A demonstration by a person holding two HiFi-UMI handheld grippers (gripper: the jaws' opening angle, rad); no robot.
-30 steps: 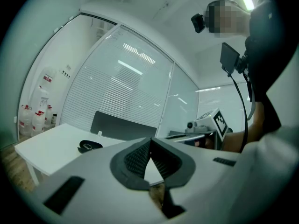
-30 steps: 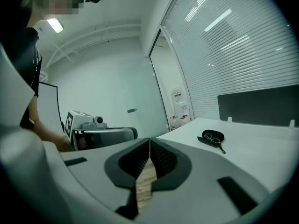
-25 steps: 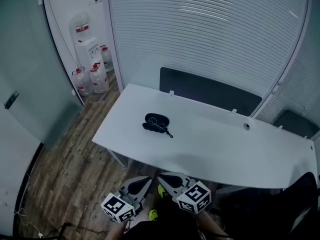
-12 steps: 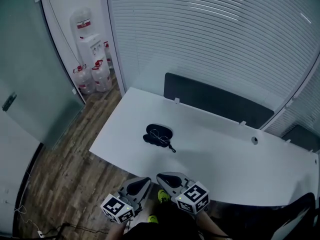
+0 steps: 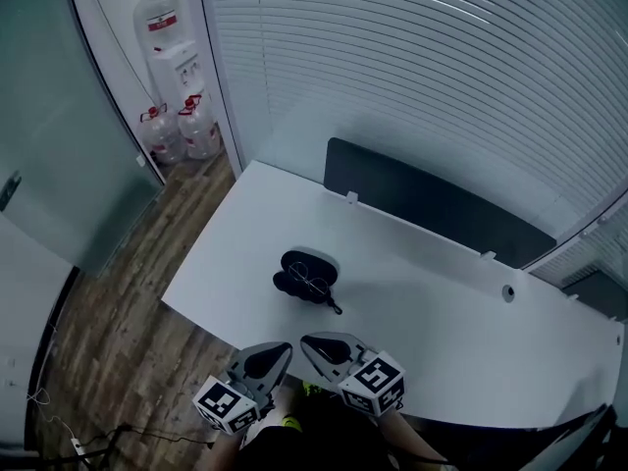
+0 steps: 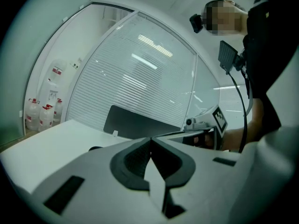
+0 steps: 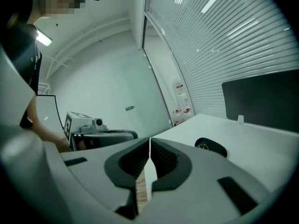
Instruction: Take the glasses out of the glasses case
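1. Closest to you, the left tongs [image 5: 267,359] and right tongs [image 5: 322,346] sit side by side with their tips angled toward each other. Both are pressed together and hold nothing; each one's own view shows its jaws meeting at the tip. They hang over the wooden floor [image 5: 118,341], short of the near edge of the table [image 5: 422,302].

2. Next out, on the left part of the table, the glasses case [image 5: 306,275] lies open. It is well apart from both tongs and almost straight ahead of the gap between them. The thin-framed glasses [image 5: 312,281] appear to rest inside it.

3. Neither hand is clearly nearer, so the reach is forward for either one. You would need to spread the tongs before they arrive.

4. The open case seems to stretch across your view, slanting from near-left to far-right. A short cord [image 5: 332,305] trails off toward the near right. The frame is too small to tell which way its arms point.

5. Farthest off, a dark panel [image 5: 432,209] stands along the table's back edge. Water bottles [image 5: 186,126] stand on the floor at far left.
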